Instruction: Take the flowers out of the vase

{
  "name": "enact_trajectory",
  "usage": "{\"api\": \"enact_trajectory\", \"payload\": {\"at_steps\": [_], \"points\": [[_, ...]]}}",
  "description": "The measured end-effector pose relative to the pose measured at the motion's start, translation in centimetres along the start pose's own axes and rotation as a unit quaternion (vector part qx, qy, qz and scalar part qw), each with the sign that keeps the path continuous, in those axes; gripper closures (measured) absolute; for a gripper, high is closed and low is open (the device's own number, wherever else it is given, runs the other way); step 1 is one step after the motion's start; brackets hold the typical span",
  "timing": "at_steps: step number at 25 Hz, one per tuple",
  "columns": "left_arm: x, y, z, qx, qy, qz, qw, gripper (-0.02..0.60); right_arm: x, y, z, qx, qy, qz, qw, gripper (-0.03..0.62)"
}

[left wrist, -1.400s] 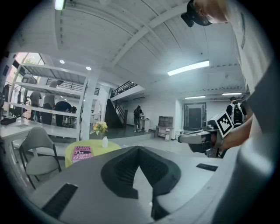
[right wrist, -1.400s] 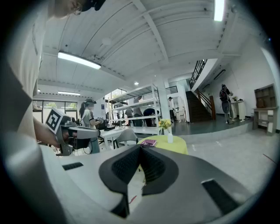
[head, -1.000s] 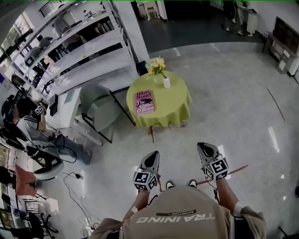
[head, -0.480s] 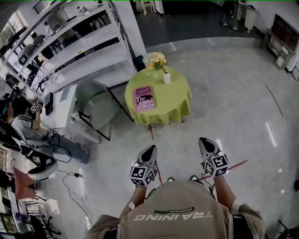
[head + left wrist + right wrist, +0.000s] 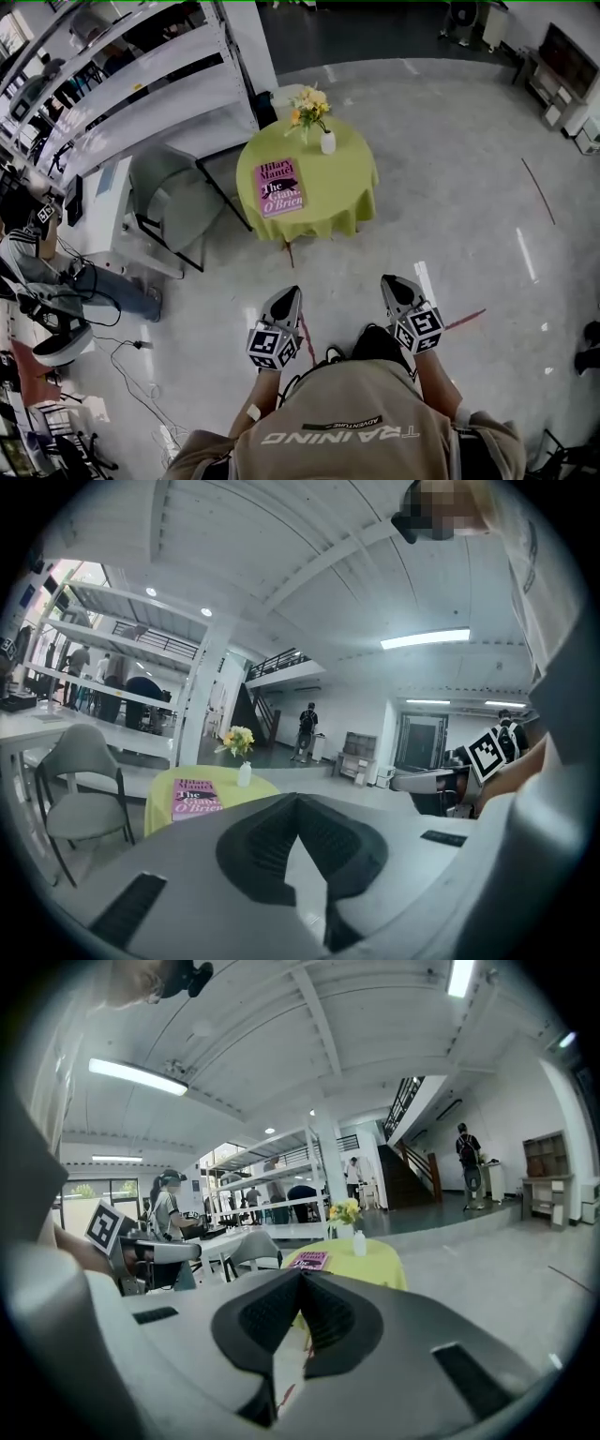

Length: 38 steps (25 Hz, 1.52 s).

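Yellow and orange flowers (image 5: 308,101) stand in a small white vase (image 5: 327,142) at the far side of a round table with a green cloth (image 5: 336,200). Beside them lies a pink book (image 5: 279,187). Both grippers are held well short of the table, over the floor. My left gripper (image 5: 292,294) is shut with nothing in it, and so is my right gripper (image 5: 388,281). The left gripper view shows the flowers (image 5: 237,740) and vase (image 5: 245,774) far beyond the closed jaws. In the right gripper view the flowers (image 5: 343,1210) are likewise distant.
A grey chair (image 5: 169,202) stands left of the table, with long white shelving (image 5: 122,84) behind it. A seated person (image 5: 37,253) and cables (image 5: 122,375) are at the left. Bare polished floor lies between me and the table.
The person has walked toward the table, carrying both grippers forward. Both stay shut and empty. The flowers and vase have not moved.
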State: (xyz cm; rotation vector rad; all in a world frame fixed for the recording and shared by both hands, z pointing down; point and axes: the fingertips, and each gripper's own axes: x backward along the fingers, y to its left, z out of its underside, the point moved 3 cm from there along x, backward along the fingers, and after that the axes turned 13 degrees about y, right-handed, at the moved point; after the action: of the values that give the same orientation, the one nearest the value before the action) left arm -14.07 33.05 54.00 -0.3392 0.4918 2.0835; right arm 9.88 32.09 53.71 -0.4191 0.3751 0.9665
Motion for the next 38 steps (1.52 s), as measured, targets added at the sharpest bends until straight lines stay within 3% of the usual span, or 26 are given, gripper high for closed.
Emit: {"api": "enact_trajectory", "payload": {"at_steps": [6,15,24,31,38], "points": [[-3.3,2.7,-1.7,0.033,-0.001,-0.009,0.9994,0.580,-3.5,-2.6,-1.3,0.010,0.023,-0.015,1.000,0.591],[-12.6,5.5,-8.3,0.012,0.001,-0.033,0.9994,0.580,-12.4,-11.5,-5.3,0.027,0.033,-0.024,0.999,0.591],[-20.5,8.1,-14.3,0.013,-0.011,-0.057,0.9982,0.580,-18.7,-18.3,-11.6,0.022,0.007,-0.070,0.997,0.591],[-25.5,7.7,-16.6,0.007,-0.007,-0.064,0.9979,0.580,-21.0,-20.7,-13.7,0.048,0.019,-0.091,0.995,0.591],[-27.2,10.3,-17.0,0.018,0.002,-0.070,0.9974,0.580,-25.5,-20.2,-16.2,0.069,0.033,-0.111,0.991,0.591]]}}
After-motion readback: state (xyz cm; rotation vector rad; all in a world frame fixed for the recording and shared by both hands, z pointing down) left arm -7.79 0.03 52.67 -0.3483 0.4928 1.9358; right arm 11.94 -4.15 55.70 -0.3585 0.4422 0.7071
